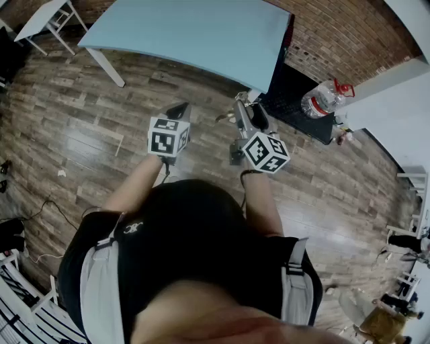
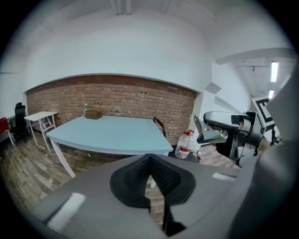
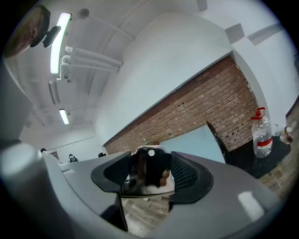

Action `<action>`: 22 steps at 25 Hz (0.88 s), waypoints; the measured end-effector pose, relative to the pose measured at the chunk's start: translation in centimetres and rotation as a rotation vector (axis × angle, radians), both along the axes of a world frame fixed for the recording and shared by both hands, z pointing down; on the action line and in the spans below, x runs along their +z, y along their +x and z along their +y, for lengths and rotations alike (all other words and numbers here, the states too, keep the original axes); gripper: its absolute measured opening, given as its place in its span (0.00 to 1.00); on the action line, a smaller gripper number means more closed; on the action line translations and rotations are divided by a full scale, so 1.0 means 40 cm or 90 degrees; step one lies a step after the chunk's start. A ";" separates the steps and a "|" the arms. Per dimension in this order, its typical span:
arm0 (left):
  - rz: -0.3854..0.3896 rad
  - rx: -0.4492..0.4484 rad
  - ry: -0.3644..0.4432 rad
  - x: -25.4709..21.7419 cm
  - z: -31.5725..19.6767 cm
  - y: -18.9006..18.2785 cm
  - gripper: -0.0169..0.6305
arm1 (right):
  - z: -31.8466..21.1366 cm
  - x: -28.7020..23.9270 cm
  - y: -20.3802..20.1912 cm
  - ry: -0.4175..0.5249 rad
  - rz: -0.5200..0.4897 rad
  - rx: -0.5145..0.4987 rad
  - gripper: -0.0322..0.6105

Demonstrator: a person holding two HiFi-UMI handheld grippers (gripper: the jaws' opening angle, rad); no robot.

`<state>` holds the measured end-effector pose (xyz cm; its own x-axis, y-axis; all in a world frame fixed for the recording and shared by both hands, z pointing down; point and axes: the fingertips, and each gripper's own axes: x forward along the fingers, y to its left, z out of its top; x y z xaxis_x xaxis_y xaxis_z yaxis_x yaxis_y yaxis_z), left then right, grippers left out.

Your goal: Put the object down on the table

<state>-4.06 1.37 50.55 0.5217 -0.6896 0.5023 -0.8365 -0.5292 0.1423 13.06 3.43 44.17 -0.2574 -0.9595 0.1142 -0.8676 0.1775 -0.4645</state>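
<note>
A shiny metal object (image 3: 148, 172) with a small hole near its top sits between the pads of my right gripper (image 3: 149, 175), which is shut on it. In the head view that gripper (image 1: 246, 115) is held over the wooden floor, just short of the light blue table (image 1: 195, 33). From the left gripper view the metal piece (image 2: 214, 134) juts out of the right gripper on the right side. My left gripper (image 2: 149, 169) has its pads together with nothing between them. It hangs beside the right one (image 1: 177, 111), also short of the table (image 2: 107, 133).
A large water bottle (image 1: 325, 98) stands on a dark mat right of the table, next to a black chair (image 2: 160, 125). A small brown box (image 2: 93, 114) rests at the table's far edge. A small white table (image 1: 47, 20) stands at the far left, and a brick wall runs behind.
</note>
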 end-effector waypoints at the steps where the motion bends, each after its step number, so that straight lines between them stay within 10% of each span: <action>1: 0.001 -0.001 0.000 -0.001 0.005 -0.007 0.03 | 0.003 0.006 -0.006 -0.006 0.001 -0.001 0.49; 22: 0.013 0.021 -0.004 0.006 -0.002 -0.035 0.03 | 0.003 0.024 -0.084 -0.024 0.066 0.007 0.49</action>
